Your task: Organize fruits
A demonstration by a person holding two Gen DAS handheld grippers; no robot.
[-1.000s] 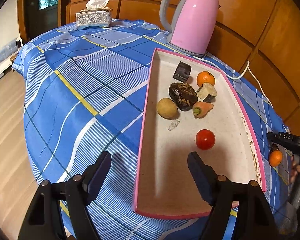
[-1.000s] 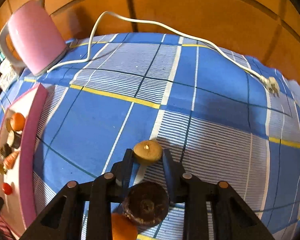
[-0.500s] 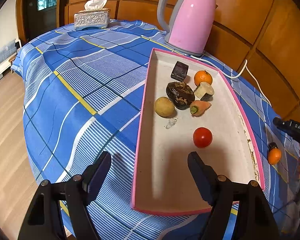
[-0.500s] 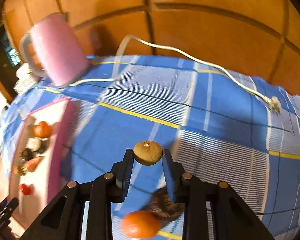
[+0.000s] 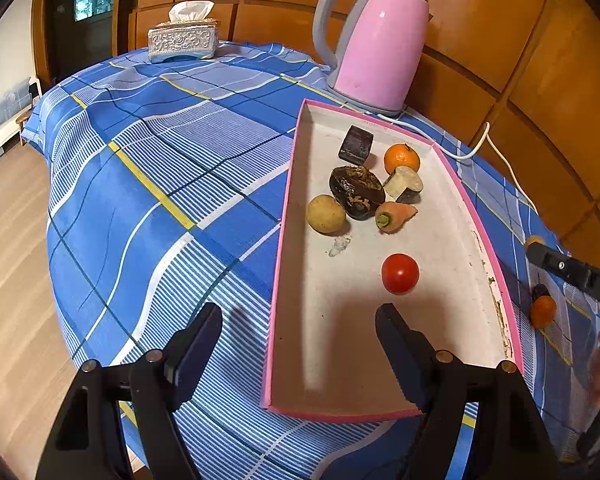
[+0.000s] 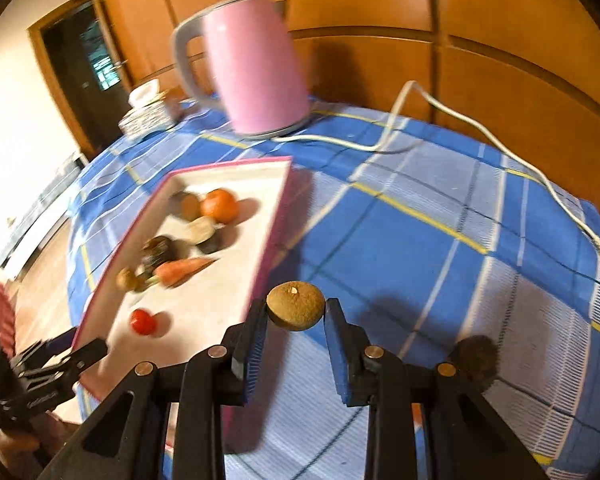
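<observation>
My right gripper [image 6: 296, 312] is shut on a small round brown fruit [image 6: 295, 306], lifted above the blue checked cloth just right of the pink-rimmed tray [image 6: 274, 216]. The tray [image 5: 284, 216] holds a tomato [image 5: 400, 273], a carrot piece [image 5: 394, 213], an orange [image 5: 401, 157], a yellowish round fruit [image 5: 325, 213] and dark pieces. My left gripper [image 5: 300, 332] stands open over the tray's near left rim, nothing between its fingers. On the cloth right of the tray lie a small orange fruit [image 5: 543, 309] and a dark round one [image 6: 476, 356].
A pink kettle [image 5: 376, 40] stands behind the tray, its white cord [image 6: 460, 120] trailing across the cloth to a plug. A tissue box [image 5: 184, 38] sits at the far edge. Wooden wall panels close the back. The table's left edge drops to the floor.
The right gripper lifted the brown fruit off the cloth and swung left toward the tray, leaving the dark fruit and the orange one behind. The left gripper stayed put.
</observation>
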